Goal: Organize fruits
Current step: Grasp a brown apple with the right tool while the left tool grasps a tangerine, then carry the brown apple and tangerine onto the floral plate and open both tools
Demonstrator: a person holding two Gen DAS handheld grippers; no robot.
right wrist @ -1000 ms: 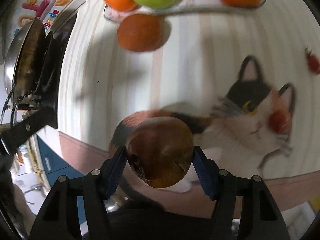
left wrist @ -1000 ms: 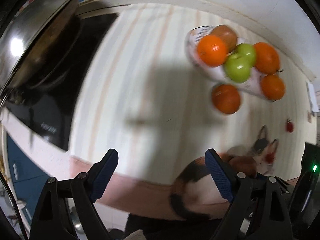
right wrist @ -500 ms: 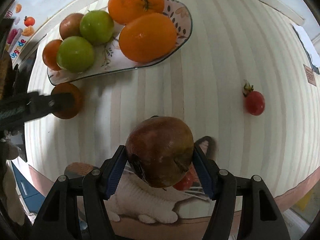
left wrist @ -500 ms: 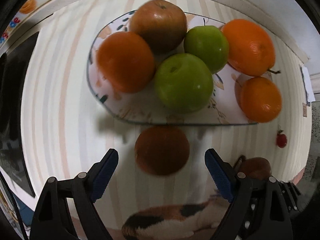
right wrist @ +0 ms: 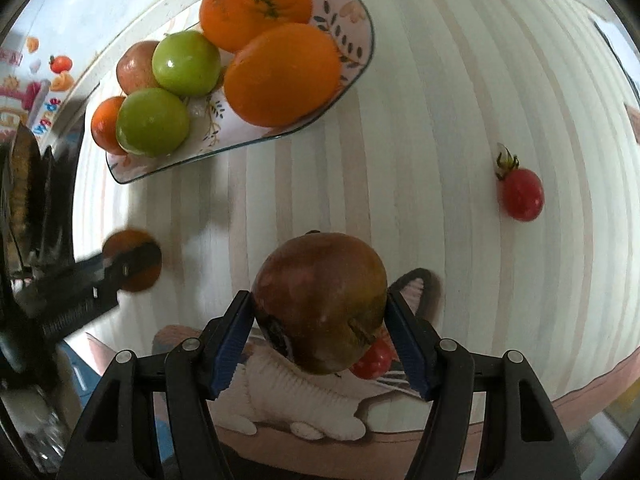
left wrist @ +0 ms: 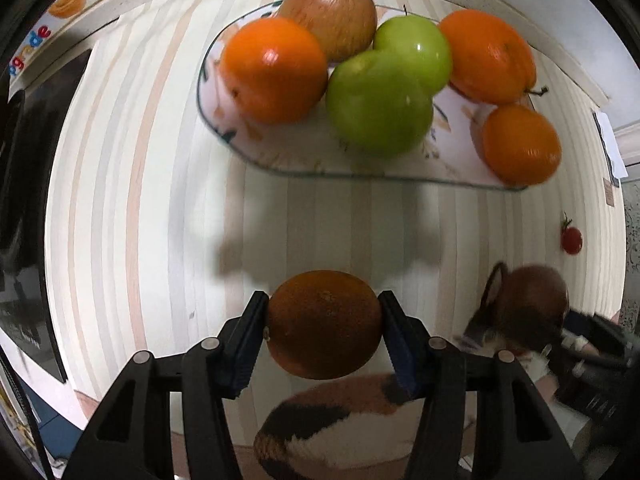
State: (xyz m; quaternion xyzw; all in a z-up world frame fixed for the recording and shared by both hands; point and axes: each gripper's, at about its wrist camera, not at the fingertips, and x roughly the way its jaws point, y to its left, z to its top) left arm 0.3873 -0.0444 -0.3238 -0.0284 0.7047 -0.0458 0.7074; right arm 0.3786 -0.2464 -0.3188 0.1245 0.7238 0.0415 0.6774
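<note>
My left gripper [left wrist: 322, 326] is shut on a dark orange [left wrist: 324, 324], just in front of the patterned plate [left wrist: 304, 160]. The plate holds oranges, two green apples [left wrist: 378, 102] and a brown apple [left wrist: 330, 14]. My right gripper [right wrist: 320, 312] is shut on a reddish-brown apple [right wrist: 320, 300] above the striped mat. In the right wrist view the plate [right wrist: 244, 136] lies at the upper left, and the left gripper with its orange [right wrist: 124, 248] shows at the left. The right gripper's apple shows at the right of the left wrist view [left wrist: 532, 300].
A cherry tomato [right wrist: 520, 194] lies on the mat to the right, also seen in the left wrist view [left wrist: 571, 240]. A cat print [left wrist: 332, 420] covers the mat's near edge. A black stove top [left wrist: 24, 160] with a pan is at the left.
My left gripper has moved up to the loose orange and closed on it. The right gripper has kept the apple and edged forward over the mat.
</note>
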